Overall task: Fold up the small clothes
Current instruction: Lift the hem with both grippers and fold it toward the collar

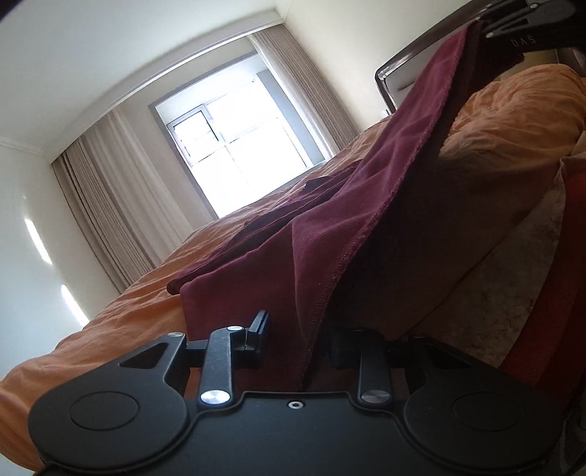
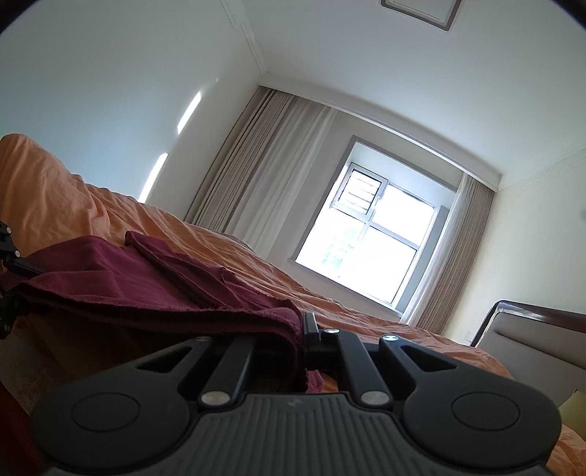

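While you hold the maroon garment by one edge with both tools, most of it lies ahead of you on the orange bedspread, toward the window. Your left gripper is clenched on the hemmed edge; the cloth passes between its fingers and rises from there up to the right. In the left wrist view your right gripper is at the top corner, pinching the same edge higher, so this edge is stretched between your two hands like a long sloping line. In the right wrist view the right gripper is also clamped on a bunched part of the garment, and the cloth spreads away to its left, where a part of the other tool is just seen at the picture border. The long axis of the held edge runs from one hand to the other, and the free part, with a folded sleeve-like piece, rests beyond it on the bed. I judge that the coming fold must carry this edge forward over the lying part, both hands together and level. The headboard stands well apart on the right.
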`<state>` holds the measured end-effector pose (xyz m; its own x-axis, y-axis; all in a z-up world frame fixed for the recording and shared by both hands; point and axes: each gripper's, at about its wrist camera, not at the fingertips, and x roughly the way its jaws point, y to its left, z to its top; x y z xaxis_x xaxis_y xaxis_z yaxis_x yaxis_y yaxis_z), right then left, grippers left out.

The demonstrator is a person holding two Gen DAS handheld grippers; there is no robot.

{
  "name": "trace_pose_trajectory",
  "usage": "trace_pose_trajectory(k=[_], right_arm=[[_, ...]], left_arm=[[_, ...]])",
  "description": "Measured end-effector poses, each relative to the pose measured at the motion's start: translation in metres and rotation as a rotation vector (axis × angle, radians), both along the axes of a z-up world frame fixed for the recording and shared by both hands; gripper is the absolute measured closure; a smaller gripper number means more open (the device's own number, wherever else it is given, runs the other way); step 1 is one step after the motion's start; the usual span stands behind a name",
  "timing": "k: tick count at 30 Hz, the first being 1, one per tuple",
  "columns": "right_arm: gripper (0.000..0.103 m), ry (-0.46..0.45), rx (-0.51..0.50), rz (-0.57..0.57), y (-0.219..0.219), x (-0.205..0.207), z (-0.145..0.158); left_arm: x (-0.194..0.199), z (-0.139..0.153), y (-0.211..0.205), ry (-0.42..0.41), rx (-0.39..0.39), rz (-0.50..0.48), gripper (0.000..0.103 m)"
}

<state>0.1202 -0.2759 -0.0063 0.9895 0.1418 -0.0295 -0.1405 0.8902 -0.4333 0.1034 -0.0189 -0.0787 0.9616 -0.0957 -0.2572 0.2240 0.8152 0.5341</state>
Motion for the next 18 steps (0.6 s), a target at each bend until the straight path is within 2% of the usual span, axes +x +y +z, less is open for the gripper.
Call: trace_pose_trajectory(k=[5,9,11,13,15,18], right_arm=[[0.096,0.001,-0.014,-0.001,0.005,0.003,0.000],[0.096,0.011,-0.016,-0.007,0.003,0.002,-0.003],[0.096,0.018,-0.020,-0.005,0.003,0.002,-0.007],[0.096,0.020,-0.024,0.000,0.004,0.000,-0.011],[0.097,0.015,-0.029,0.000,0.004,-0.003,-0.015],[0.097,0.009,-0.008,-0.005,0.001,-0.010,-0.017]], left_arm=[[-0.003,-0.008,-0.004,-0.028,0.034,0.008,0.065],[-0.009,-0.002,-0.003,-0.079,0.016,0.028,0.065],[-0.012,0.002,-0.001,-0.109,0.010,0.033,0.071],[-0.016,0.006,0.003,-0.133,-0.005,0.034,0.089],[-0.020,0.010,0.005,-0.162,-0.007,0.029,0.096],[-0.029,0.019,0.005,-0.214,0.004,0.006,0.097]])
